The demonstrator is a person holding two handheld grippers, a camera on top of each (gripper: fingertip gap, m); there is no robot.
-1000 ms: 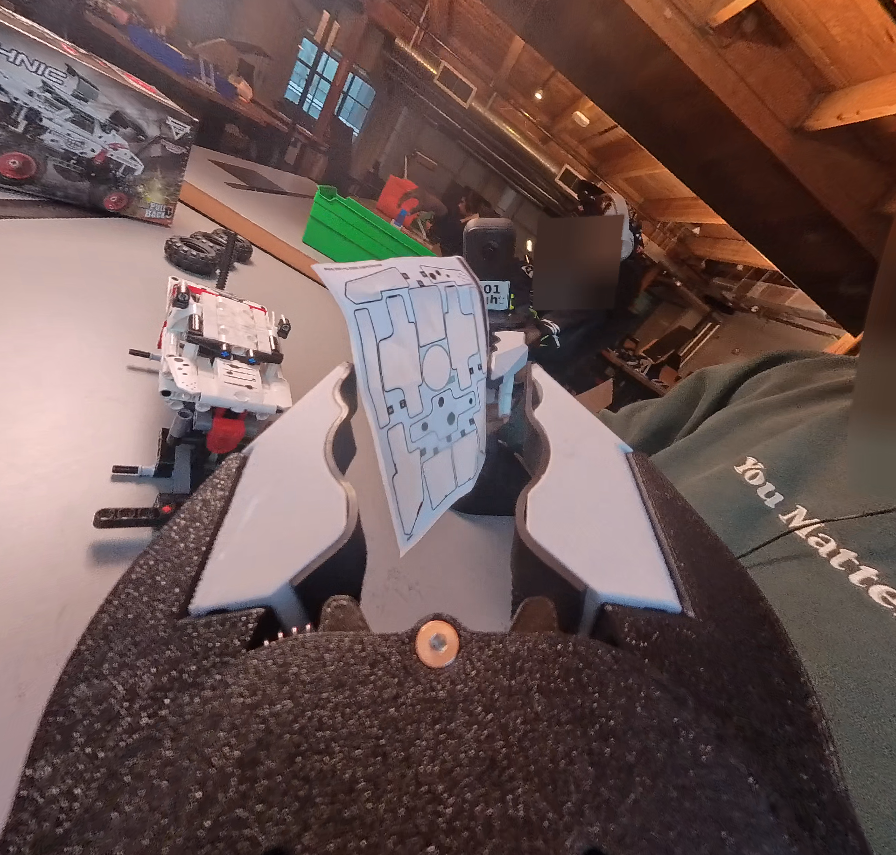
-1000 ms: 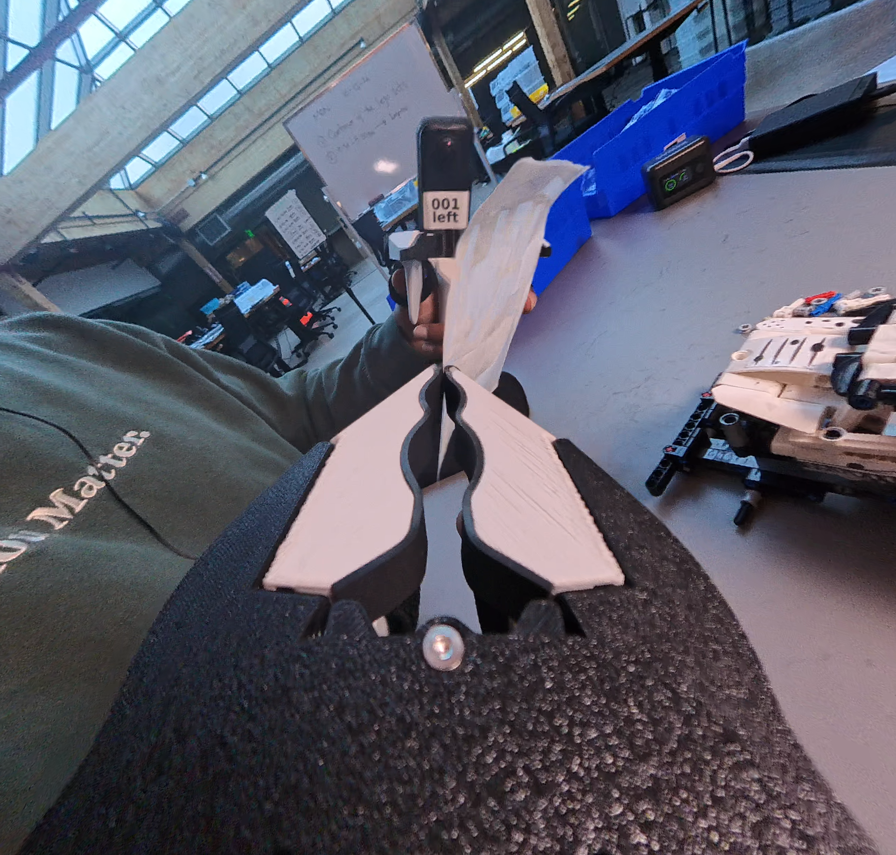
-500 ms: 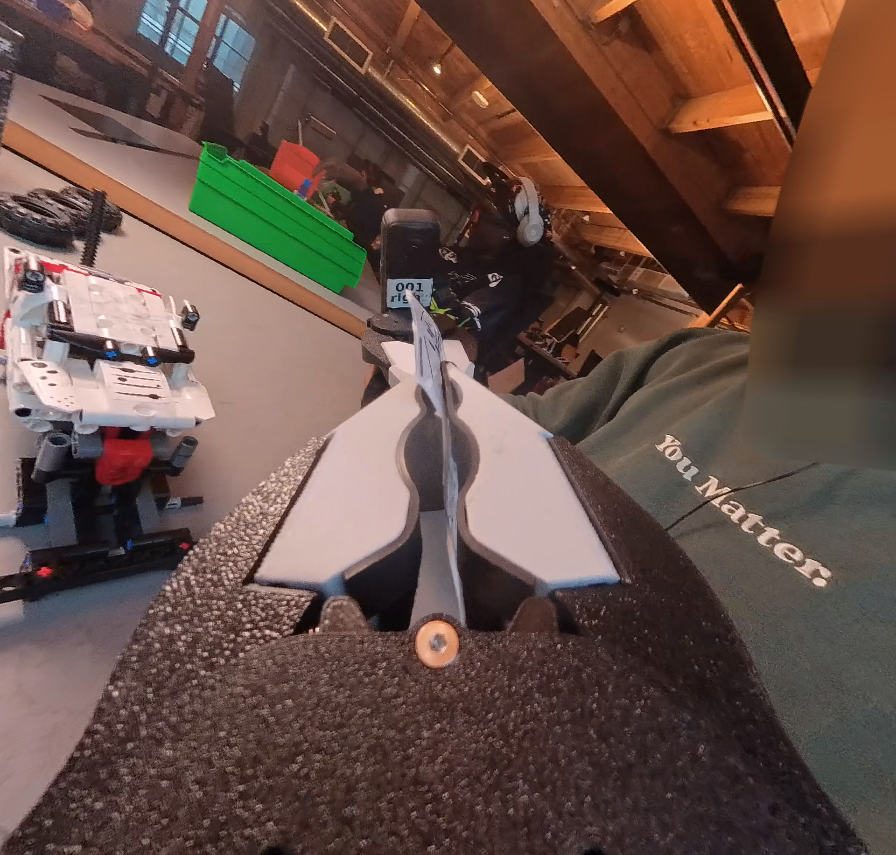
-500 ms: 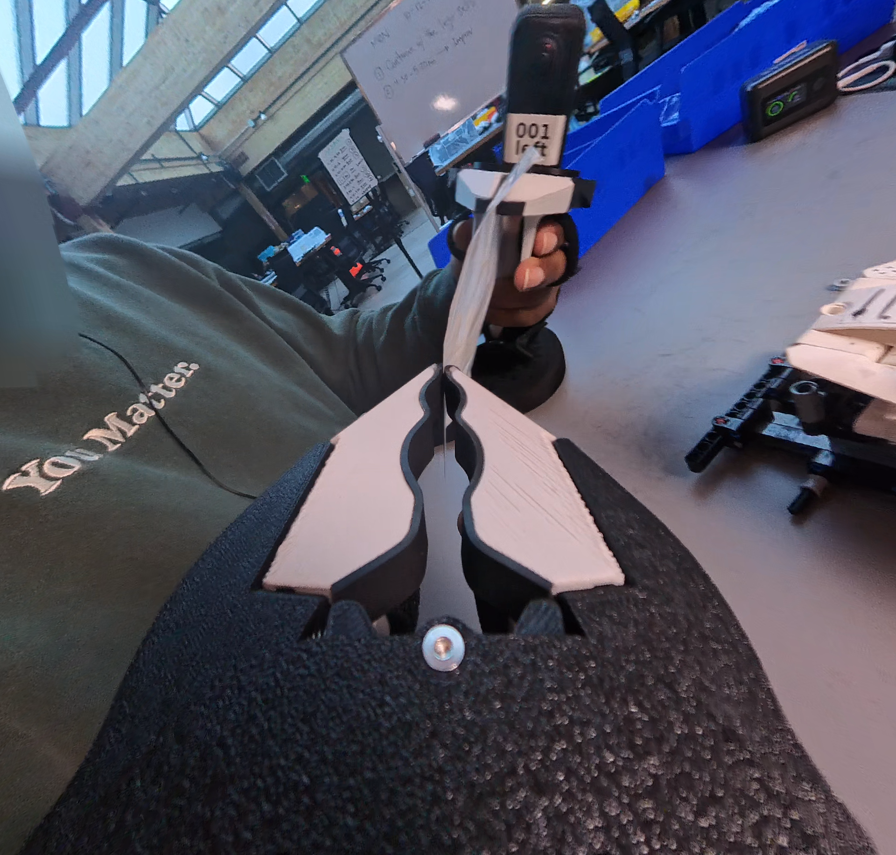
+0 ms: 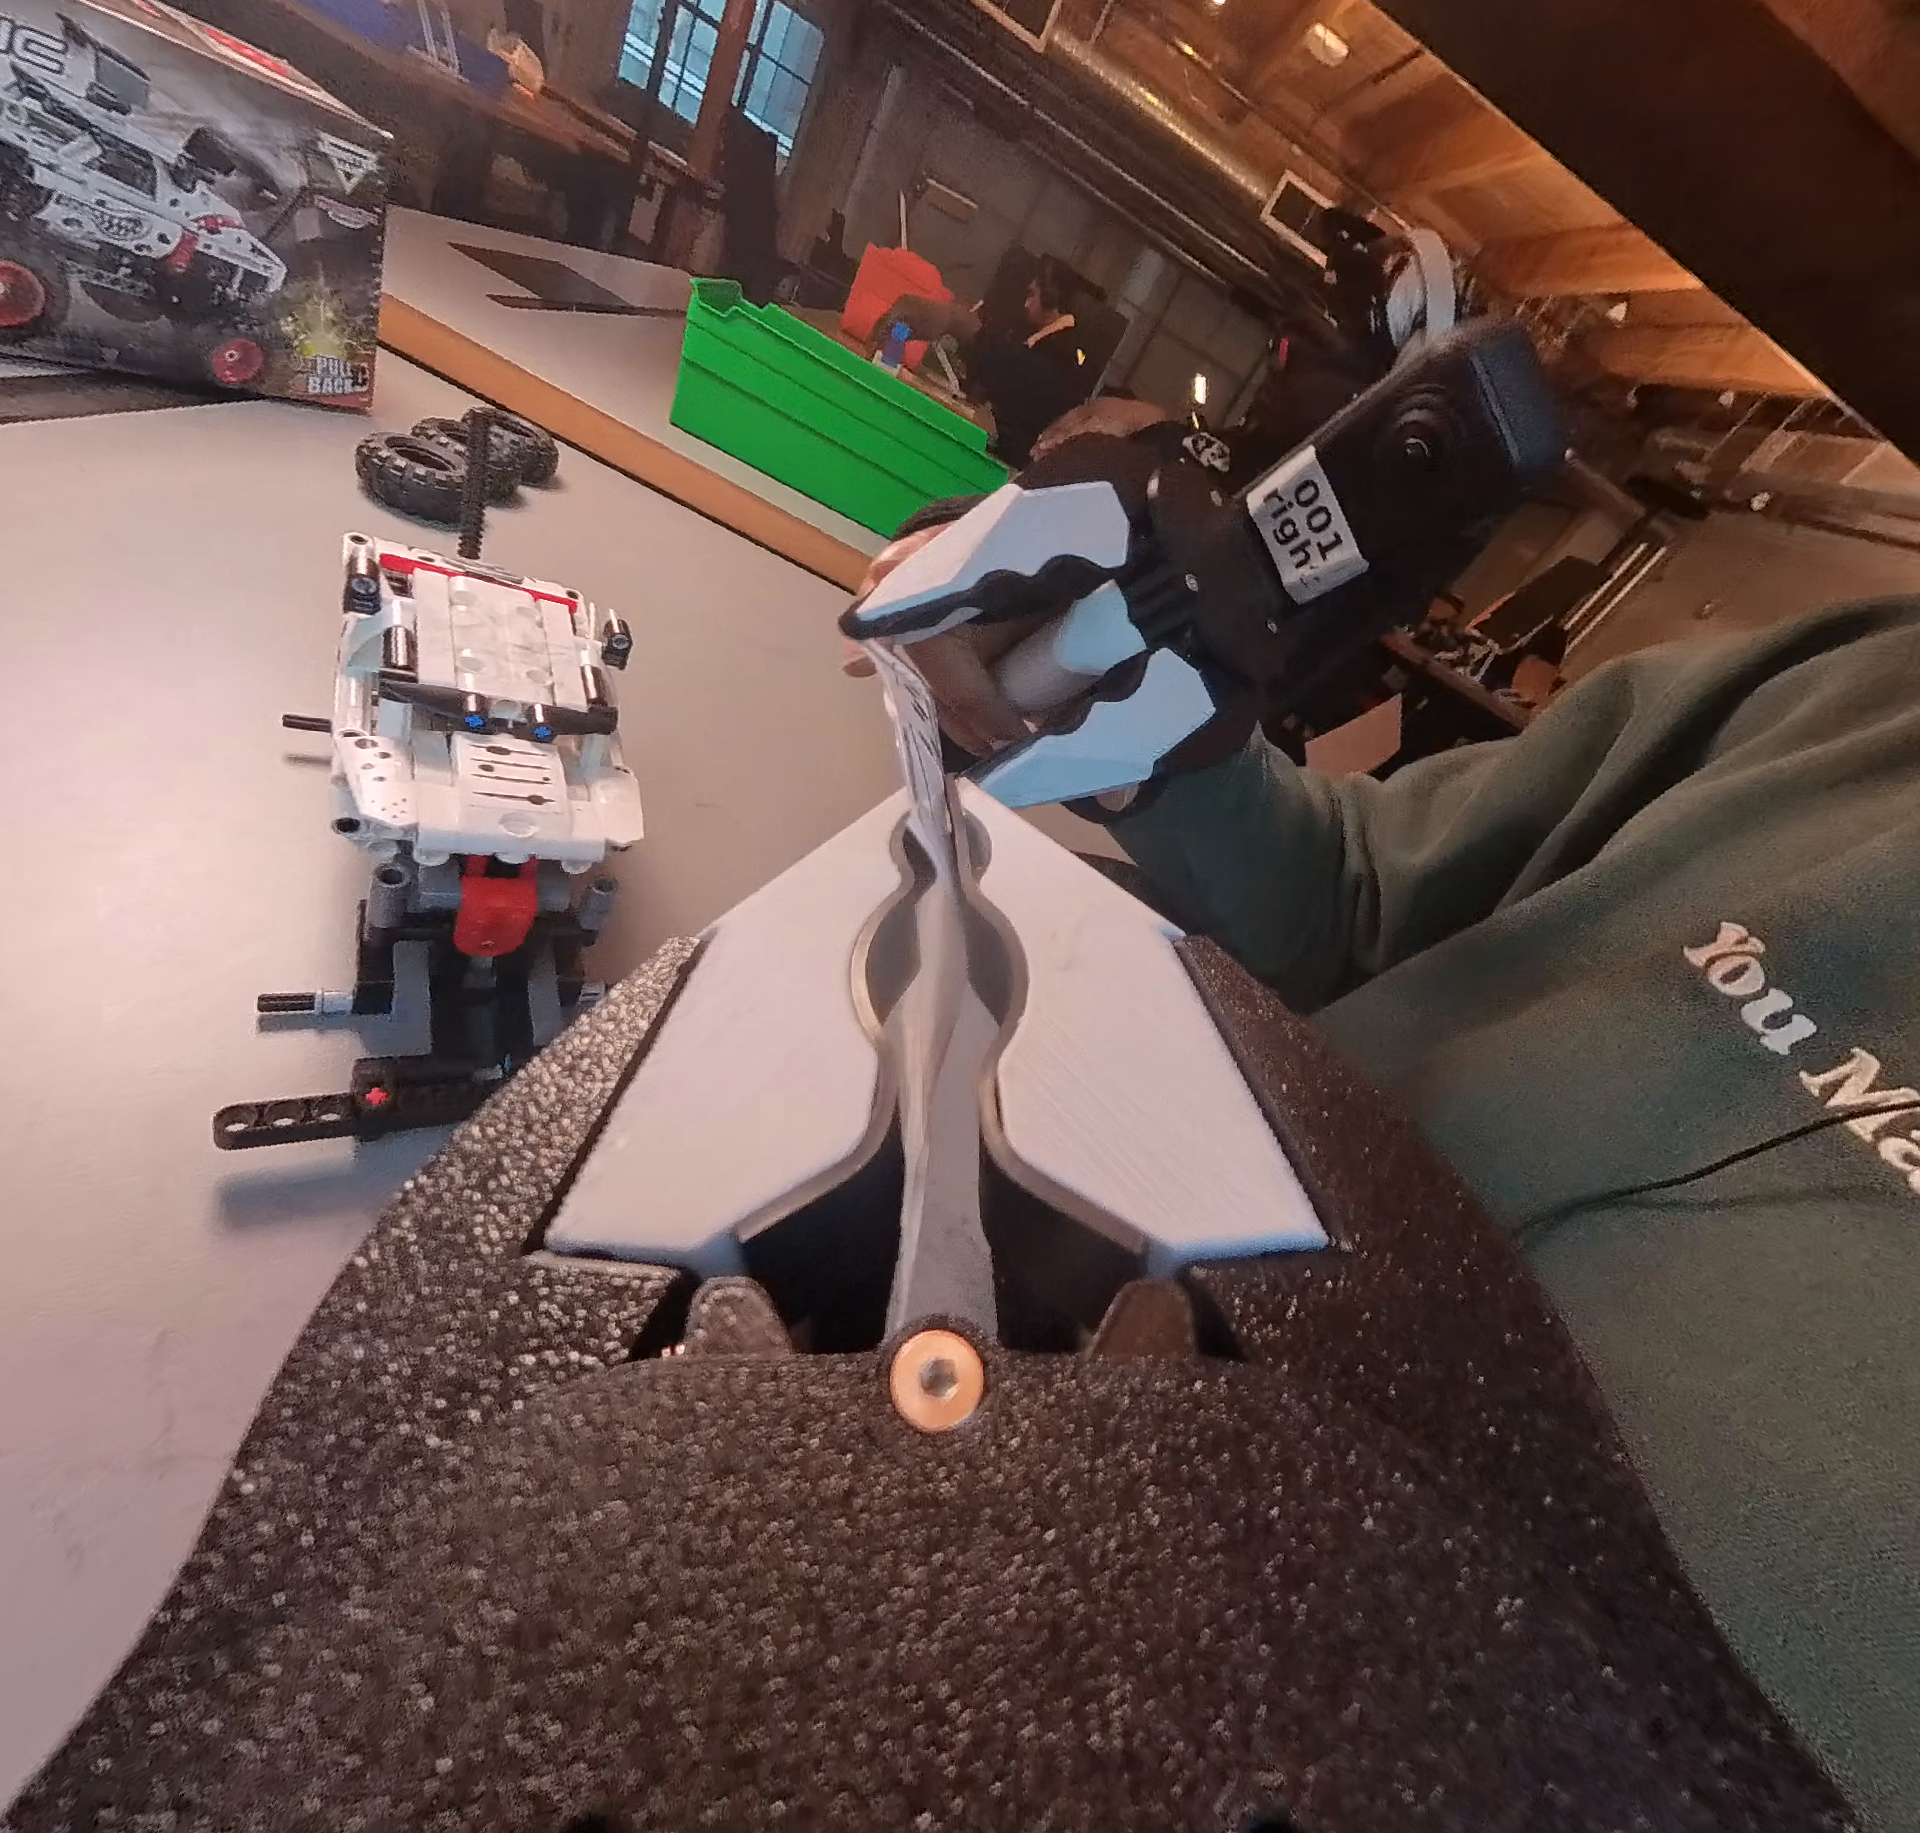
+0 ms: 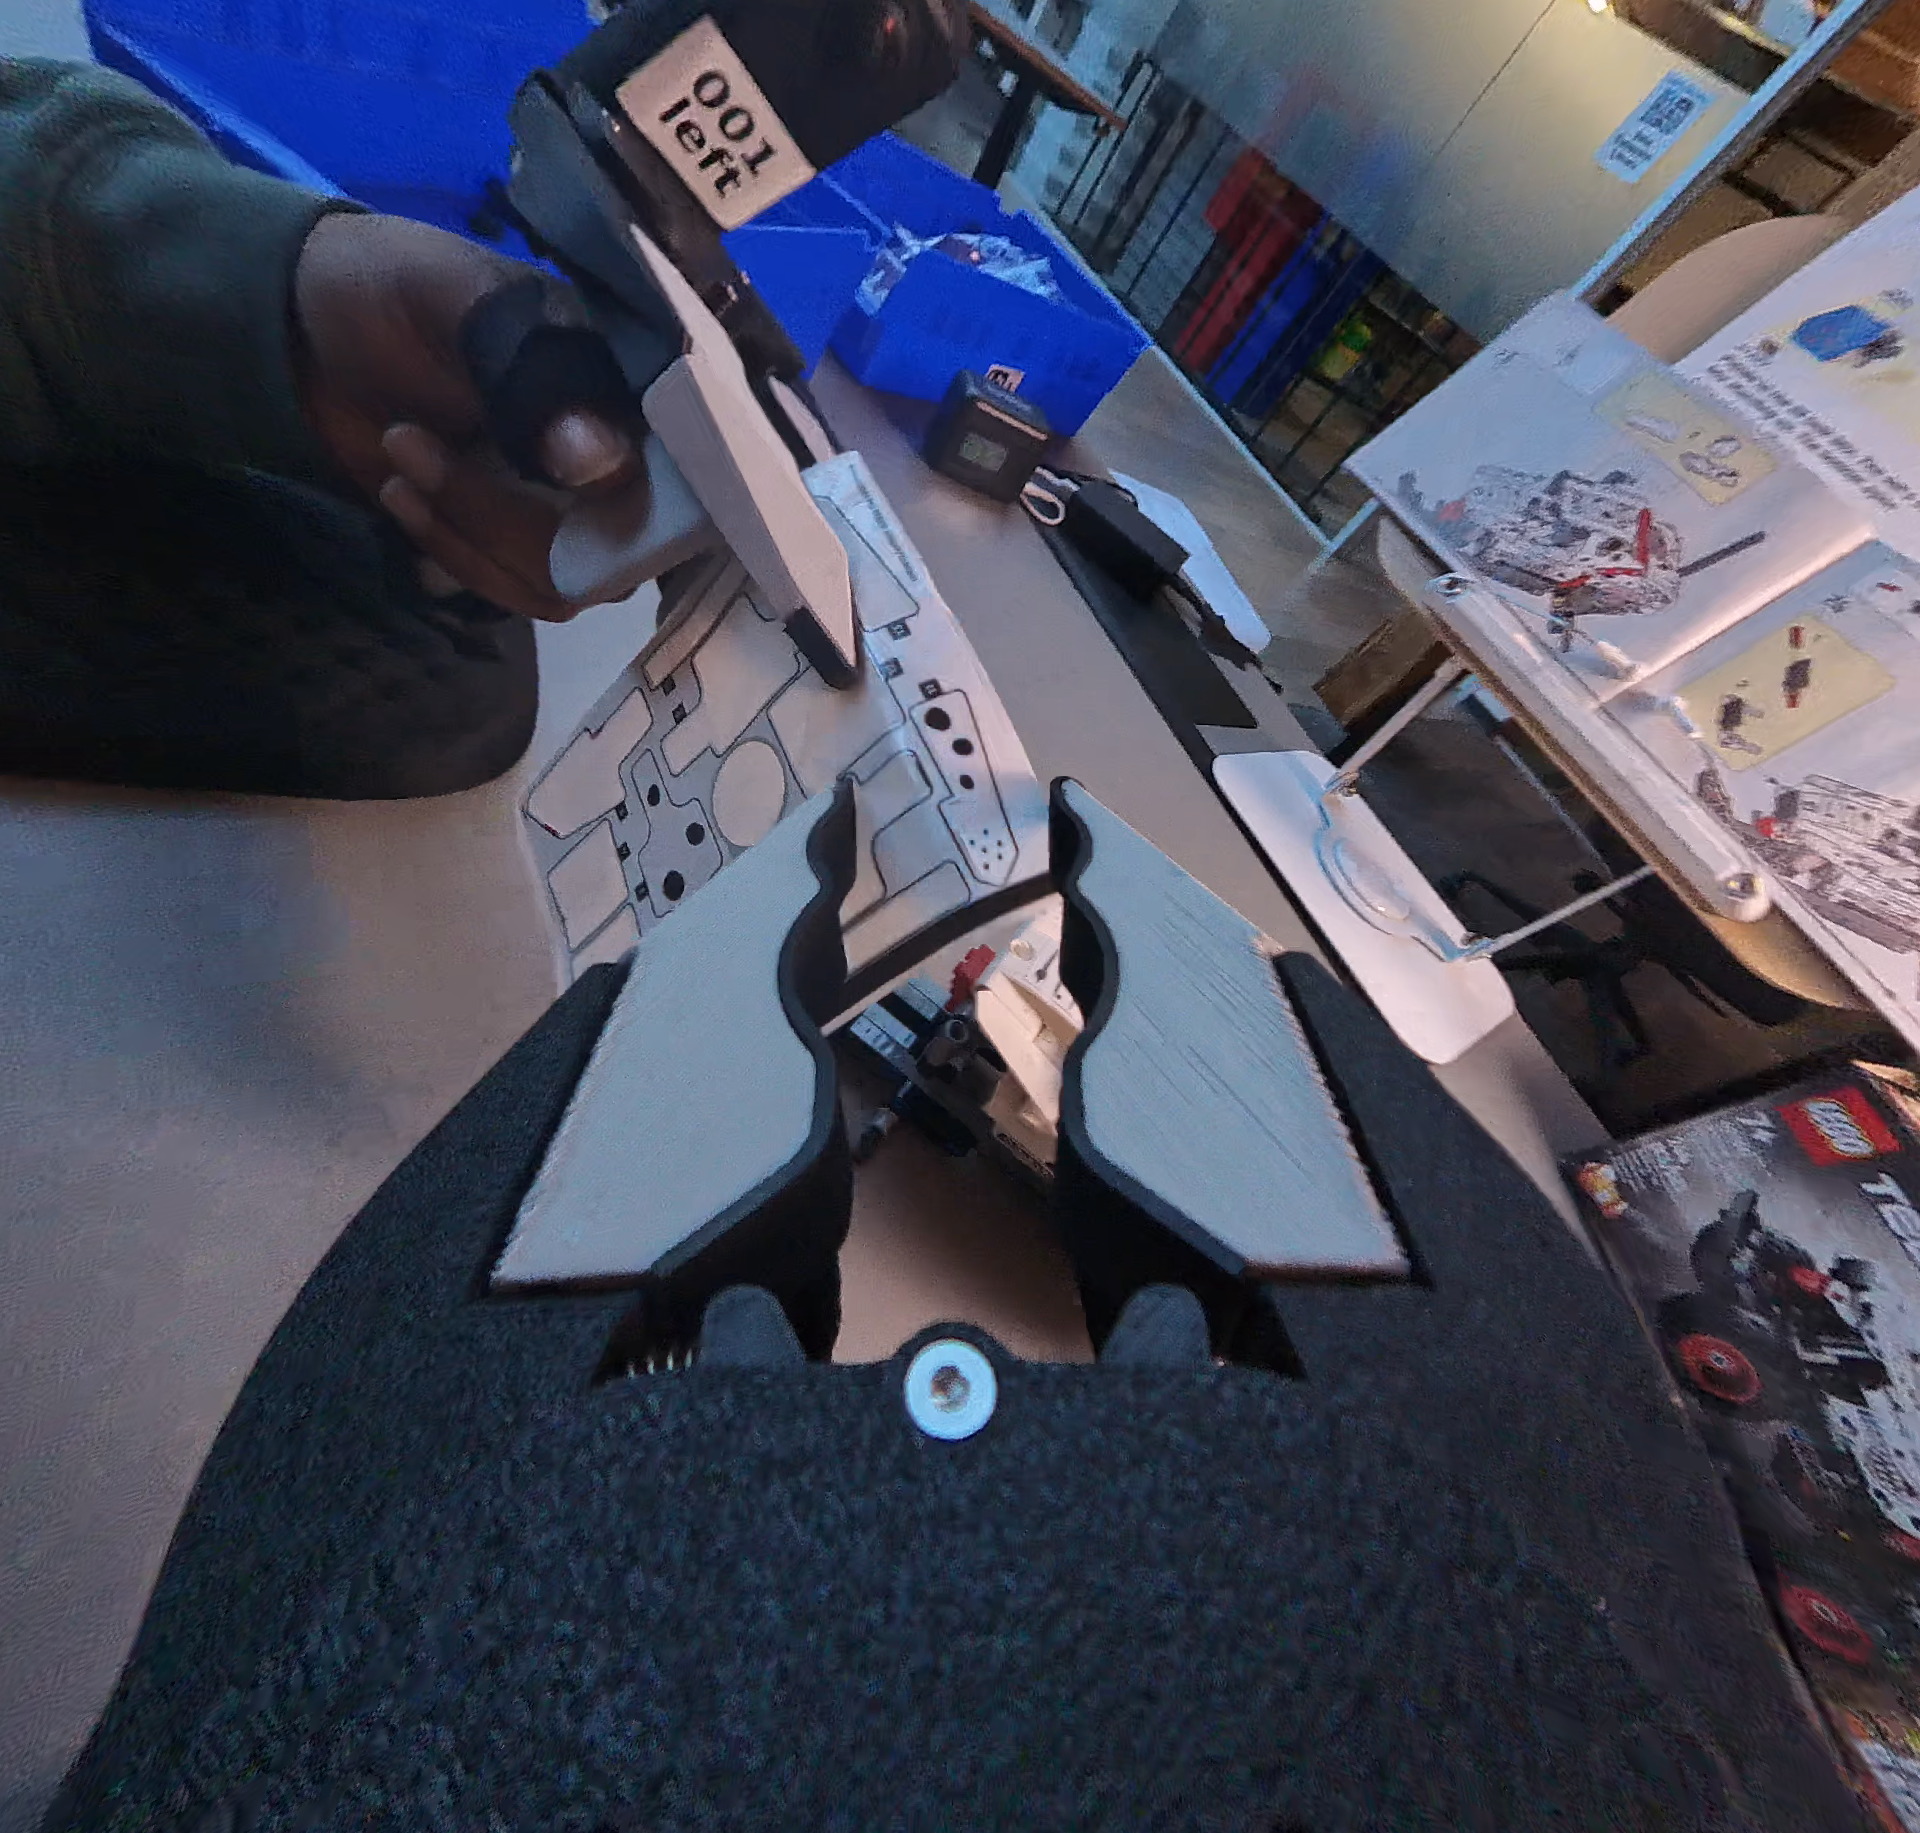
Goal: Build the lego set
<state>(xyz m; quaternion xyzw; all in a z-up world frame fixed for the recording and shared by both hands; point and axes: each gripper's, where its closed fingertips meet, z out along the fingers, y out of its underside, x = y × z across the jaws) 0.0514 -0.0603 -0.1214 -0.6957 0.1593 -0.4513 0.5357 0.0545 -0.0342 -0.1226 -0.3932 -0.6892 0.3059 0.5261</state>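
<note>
At frame centre, sticker sheet [image 5: 923, 744] pinched in left claw [image 5: 940, 827]; right claw [image 6: 951, 796] spread. Thin, floppy, tear-prone; best gripped at bare margin, lightly.

Bare grey table [image 5: 156, 744] lies open to the left of the half-built truck [image 5: 478, 744]; far left, the set box [image 5: 177, 256] and loose tyres [image 5: 447, 453] close it off; on the right an instruction stand [image 6: 1621, 744] crowds the edge, perhaps overhanging it.
</note>
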